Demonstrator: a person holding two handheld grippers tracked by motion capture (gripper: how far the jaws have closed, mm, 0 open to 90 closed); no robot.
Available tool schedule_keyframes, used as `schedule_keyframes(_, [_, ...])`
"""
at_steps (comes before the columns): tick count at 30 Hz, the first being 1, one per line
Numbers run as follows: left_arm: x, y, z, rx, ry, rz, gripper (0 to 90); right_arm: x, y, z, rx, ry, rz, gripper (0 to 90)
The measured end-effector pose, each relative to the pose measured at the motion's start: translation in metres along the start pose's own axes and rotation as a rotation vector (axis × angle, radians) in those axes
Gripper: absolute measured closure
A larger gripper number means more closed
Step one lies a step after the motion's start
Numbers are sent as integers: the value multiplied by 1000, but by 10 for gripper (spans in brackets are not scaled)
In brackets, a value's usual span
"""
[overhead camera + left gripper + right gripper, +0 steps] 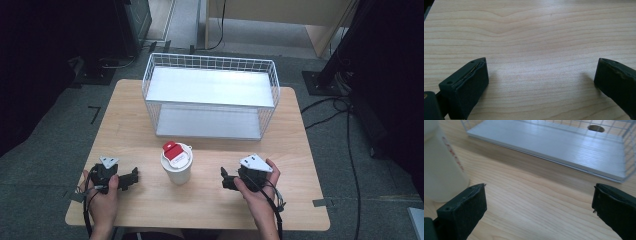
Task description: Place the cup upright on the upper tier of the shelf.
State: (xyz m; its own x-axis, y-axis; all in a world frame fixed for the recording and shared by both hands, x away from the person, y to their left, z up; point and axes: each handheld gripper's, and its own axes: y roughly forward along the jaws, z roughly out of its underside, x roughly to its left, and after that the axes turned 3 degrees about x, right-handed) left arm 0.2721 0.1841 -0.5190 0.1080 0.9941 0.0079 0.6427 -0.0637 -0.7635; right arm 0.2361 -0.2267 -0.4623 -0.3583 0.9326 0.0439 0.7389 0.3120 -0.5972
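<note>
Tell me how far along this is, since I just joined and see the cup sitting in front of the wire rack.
Nothing looks done yet: the white lidded cup with a red tab stands on the light wooden table, outside the white wire two-tier rack. Nothing is in hand: the left gripper and right gripper flank the cup, both open and empty. If the rack is the goal, grasping and placing remain.

The white cup (pixel 441 162) is cut off at nine o'clock and blurred; its red print cannot be read.
</note>
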Motion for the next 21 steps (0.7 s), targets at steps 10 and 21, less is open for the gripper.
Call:
schedule_keyframes(10, [0, 0, 0, 0, 0, 0, 0, 30, 9, -5, 0, -41, -58, 0])
schedule_keyframes(21, [0, 0, 0, 0, 0, 0, 0, 63, 21, -7, 5, -74, -143, 0])
